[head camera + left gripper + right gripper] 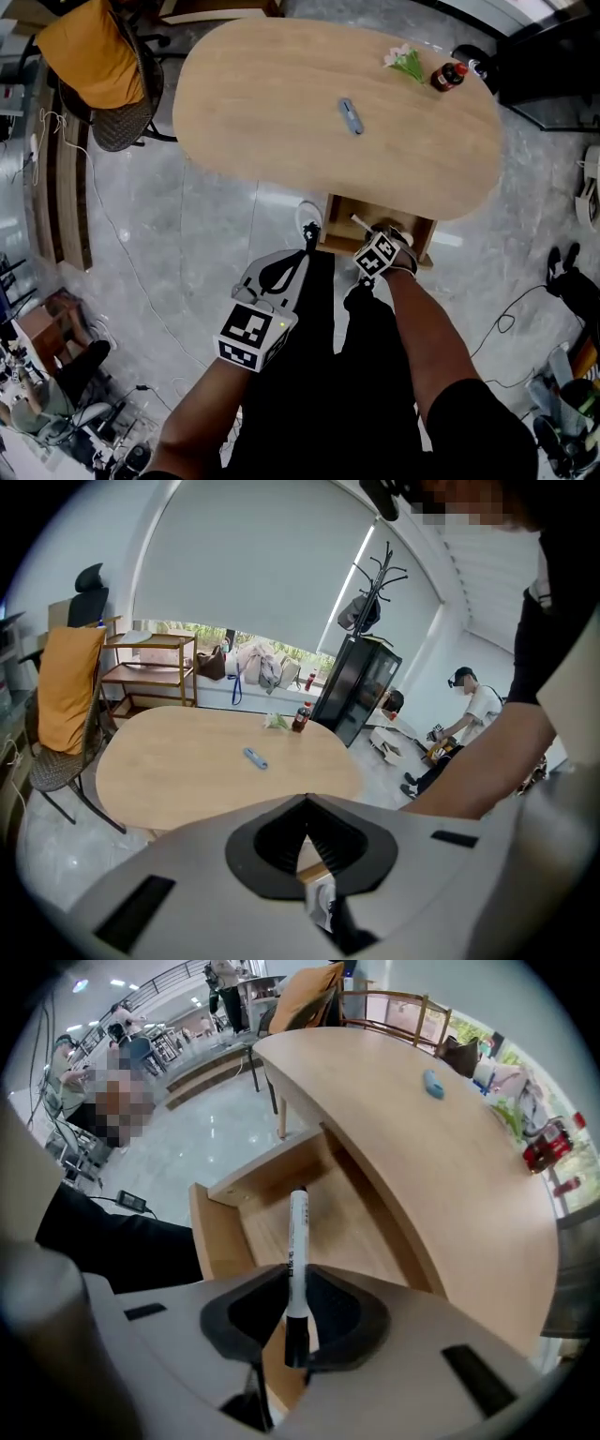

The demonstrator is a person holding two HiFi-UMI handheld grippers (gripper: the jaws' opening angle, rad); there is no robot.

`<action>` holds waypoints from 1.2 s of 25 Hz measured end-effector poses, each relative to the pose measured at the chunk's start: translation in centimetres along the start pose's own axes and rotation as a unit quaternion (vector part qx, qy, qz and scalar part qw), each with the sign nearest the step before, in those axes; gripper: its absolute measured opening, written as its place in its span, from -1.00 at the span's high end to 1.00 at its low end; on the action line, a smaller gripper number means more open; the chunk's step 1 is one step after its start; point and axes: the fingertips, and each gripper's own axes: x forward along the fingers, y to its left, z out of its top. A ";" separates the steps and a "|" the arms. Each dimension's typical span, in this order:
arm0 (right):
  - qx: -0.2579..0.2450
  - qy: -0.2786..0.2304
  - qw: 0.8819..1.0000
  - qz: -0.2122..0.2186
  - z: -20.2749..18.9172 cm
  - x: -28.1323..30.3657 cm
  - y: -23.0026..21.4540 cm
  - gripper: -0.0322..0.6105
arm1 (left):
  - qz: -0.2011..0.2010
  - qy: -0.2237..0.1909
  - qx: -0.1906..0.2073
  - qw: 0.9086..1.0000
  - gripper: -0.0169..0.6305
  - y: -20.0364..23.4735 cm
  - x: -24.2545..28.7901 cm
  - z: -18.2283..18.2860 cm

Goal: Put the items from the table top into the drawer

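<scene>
White marker (298, 1241) in right tongs (298, 1271), apparently above drawer (221, 1237).

Black trousers (319, 375), a black short sleeve (473, 412) and a white shoe (308, 217) clothe the person. The left hand-held gripper (309, 231) and right hand-held gripper (296, 1321) share pale grey shells and black ribbed jaw pads. Each carries a cube (251, 336) of black-and-white square markers.

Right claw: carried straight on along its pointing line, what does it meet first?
Probably the floor of the open drawer; the marker gripped in the right claw would touch it first. Depth unclear.
</scene>
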 end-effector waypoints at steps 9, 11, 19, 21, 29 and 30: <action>0.017 0.031 0.999 -0.001 -1.4 6.5 -1.2 0.71 | 0.032 -0.004 -0.015 0.999 0.94 -2.1 -0.6 -5.3; 0.024 0.028 0.999 0.002 -1.1 6.1 -1.0 0.52 | 0.038 -0.007 -0.017 0.999 0.94 -2.4 -1.4 -5.9; 0.007 -0.039 0.999 -0.009 -0.4 -1.7 0.6 0.48 | 0.046 -0.042 -0.023 0.998 0.94 -5.4 -4.1 -4.4; 0.017 -0.065 0.998 -0.010 -0.4 -5.0 0.6 0.48 | 0.040 -0.051 -0.019 0.998 0.94 -6.9 -4.6 -3.6; 0.049 -0.186 0.981 -0.010 -0.3 -21.7 1.6 0.48 | 0.028 -0.081 0.016 0.996 0.94 -12.9 -7.0 0.2; 0.052 -0.202 0.978 -0.010 -0.3 -23.8 1.7 0.48 | 0.026 -0.087 0.021 0.996 0.94 -13.6 -7.3 0.8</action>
